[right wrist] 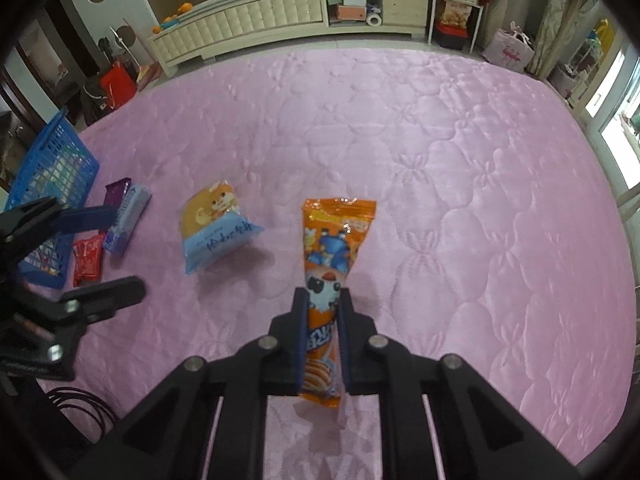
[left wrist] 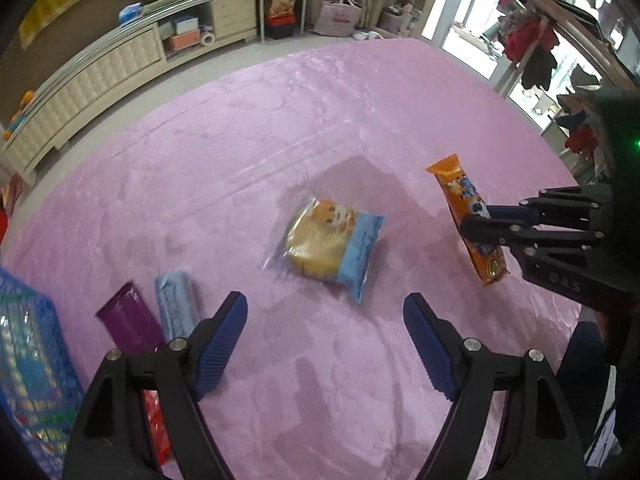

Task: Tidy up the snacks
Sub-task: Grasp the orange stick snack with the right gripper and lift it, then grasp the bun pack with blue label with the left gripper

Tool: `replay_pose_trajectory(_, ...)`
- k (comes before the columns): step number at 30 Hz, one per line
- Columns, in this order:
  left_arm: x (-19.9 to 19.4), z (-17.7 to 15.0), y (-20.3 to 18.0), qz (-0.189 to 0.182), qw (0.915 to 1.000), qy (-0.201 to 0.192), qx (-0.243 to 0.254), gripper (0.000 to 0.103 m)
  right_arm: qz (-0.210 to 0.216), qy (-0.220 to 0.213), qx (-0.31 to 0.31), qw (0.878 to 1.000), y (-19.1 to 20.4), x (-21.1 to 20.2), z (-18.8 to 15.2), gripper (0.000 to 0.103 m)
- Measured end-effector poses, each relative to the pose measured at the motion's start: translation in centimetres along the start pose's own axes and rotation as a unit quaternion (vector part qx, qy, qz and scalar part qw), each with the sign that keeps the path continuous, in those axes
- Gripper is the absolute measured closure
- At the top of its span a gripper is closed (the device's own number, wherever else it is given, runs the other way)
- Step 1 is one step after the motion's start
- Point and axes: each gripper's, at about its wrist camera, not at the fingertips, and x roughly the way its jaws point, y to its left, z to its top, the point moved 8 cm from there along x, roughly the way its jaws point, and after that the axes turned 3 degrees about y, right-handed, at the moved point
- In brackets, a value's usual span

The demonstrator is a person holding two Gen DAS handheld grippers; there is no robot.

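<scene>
Right hand-held gripper point(right wrist: 323, 300) clamps orange snack packet point(right wrist: 334, 240).

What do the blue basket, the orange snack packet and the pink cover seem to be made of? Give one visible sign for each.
Blue basket: probably rigid moulded plastic, judging by its open lattice walls.
Orange snack packet: glossy printed film, likely plastic, with a crimped, sparkling top seal; the right gripper pinches it.
Pink cover: quilted fabric with a satin-like sheen and stitched petal patterns.

Pink quilt point(right wrist: 440, 160) lies bare beyond bread packet point(right wrist: 216, 228); basket point(right wrist: 52, 168) blocks left.
</scene>
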Motion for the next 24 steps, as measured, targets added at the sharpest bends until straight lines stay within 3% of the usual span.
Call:
replay_pose_trajectory(5, 2.0, 1.5, -0.2, 0.03, 0.9987, 0.0, 0.04, 0.024, 0.012, 0.001, 0.0, 1.0, 0.3, 0.3, 0.4, 0.086)
replay_pose_trajectory(9, 3.1, 2.6, -1.1, 0.023, 0.9973, 0.002, 0.07, 0.024, 0.022, 0.001, 0.004, 1.0, 0.3, 0.6, 0.4, 0.086)
replay_pose_trajectory(13, 4.5, 3.7, -0.9, 0.039, 0.9949, -0.001, 0.093, 0.024, 0.039, -0.001, 0.013, 0.999, 0.4, 0.9, 0.4, 0.086)
replay_pose_trajectory(20, 6.2, 3.9, -1.4, 0.028, 0.9913, 0.02, 0.127, 0.024, 0.035, 0.0, -0.002, 0.999, 1.1, 1.8, 0.8, 0.086)
replay_pose_trajectory(24, 6.8, 4.3, -1.2, 0.039, 0.9923, 0.019, 0.116, 0.04, 0.038, 0.002, -0.004, 0.999, 1.4, 2.1, 0.9, 0.086)
